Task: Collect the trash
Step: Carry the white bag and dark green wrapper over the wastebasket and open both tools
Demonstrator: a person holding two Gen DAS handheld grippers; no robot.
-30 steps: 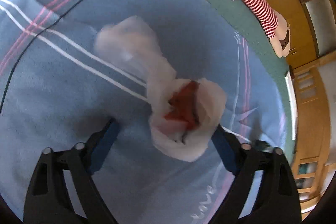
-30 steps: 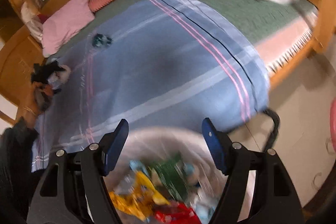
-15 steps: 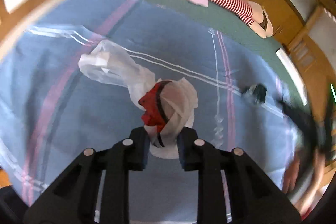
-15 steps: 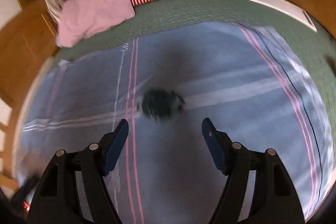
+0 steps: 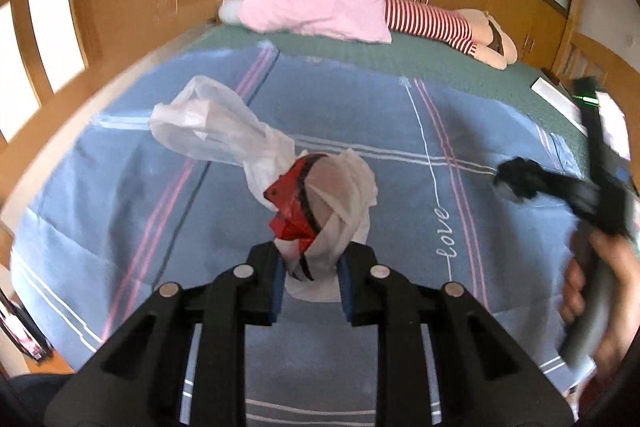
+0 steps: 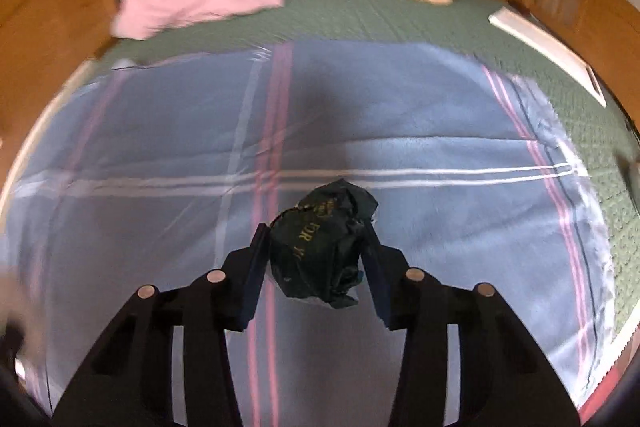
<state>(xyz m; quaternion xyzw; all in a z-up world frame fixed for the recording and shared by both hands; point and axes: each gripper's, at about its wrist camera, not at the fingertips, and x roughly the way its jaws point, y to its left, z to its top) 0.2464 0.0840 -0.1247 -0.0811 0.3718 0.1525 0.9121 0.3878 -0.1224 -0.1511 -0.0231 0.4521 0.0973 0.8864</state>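
My left gripper [image 5: 310,275] is shut on a crumpled white plastic bag [image 5: 224,135] with a red wrapper [image 5: 292,203] bunched in it, held up over the blue striped blanket [image 5: 120,227]. In the right wrist view my right gripper [image 6: 316,267] has its jaws closing, and both pads touch a crumpled dark green wrapper [image 6: 320,251] that sits between them just above the blanket [image 6: 400,127]. The left wrist view shows that same dark wrapper [image 5: 520,181] at the far right, in the right gripper's tips, with a person's hand [image 5: 600,287] on the handle.
A pink pillow [image 5: 316,3] and a striped-legged doll [image 5: 432,23] lie at the head of the green bedspread [image 5: 400,63]. A white flat board [image 6: 548,47] rests near the bed's right side. Wooden bed rails [image 5: 60,27] and cabinets surround the bed.
My left gripper closed on the white bag and lifted it off the blanket. My right gripper swung from the trash bin across the bed to the dark green wrapper and narrowed around it.
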